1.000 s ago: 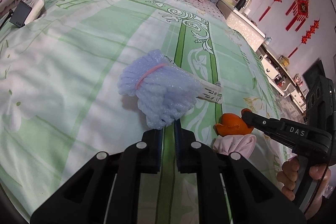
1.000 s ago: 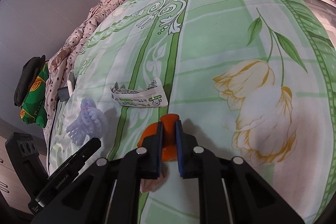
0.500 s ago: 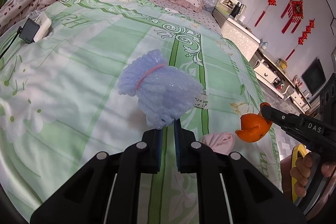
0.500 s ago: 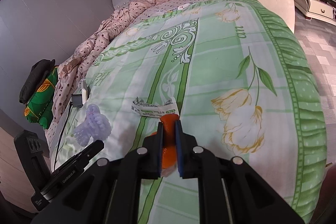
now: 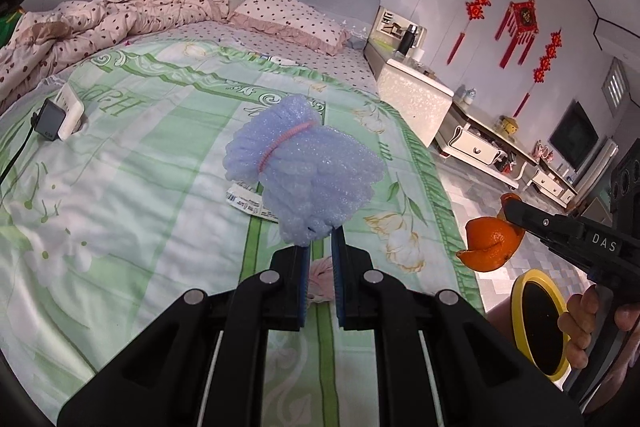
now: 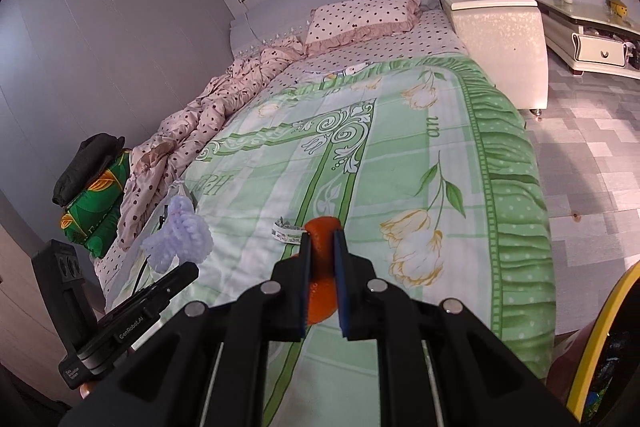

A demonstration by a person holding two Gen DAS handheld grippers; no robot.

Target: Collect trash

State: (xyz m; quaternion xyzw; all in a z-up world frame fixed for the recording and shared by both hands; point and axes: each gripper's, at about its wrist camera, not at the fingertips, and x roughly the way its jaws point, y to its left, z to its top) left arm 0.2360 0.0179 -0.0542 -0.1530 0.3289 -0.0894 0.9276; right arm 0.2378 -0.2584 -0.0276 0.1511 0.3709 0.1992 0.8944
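Left gripper (image 5: 320, 247): pads pinched on the lower edge of a pale blue foam fruit net (image 5: 308, 167), bound near its top with a pink rubber band (image 5: 284, 143). The net is held in the air above the green floral bedspread (image 5: 140, 187).

Right gripper (image 6: 323, 247): pads pressed onto a piece of orange peel (image 6: 320, 275), which fills the gap between them; the peel's curled lower part hangs below the fingers. In the left wrist view the same peel (image 5: 494, 243) is carried beyond the bed's edge, over the tiled floor.

Paper wrapper (image 6: 288, 231): white with green print, crumpled, lying flat on the bedspread just ahead of the right gripper's tips; partly hidden behind the net in the left view.

Pink crumpled item (image 5: 322, 277): on the bedspread, seen through the gap of the left gripper; what it is cannot be told.

Yellow-rimmed bin (image 5: 540, 323): black-lined opening, on the floor below the right gripper.

Charger block (image 5: 50, 123): black, with cable, far left on the bedspread.
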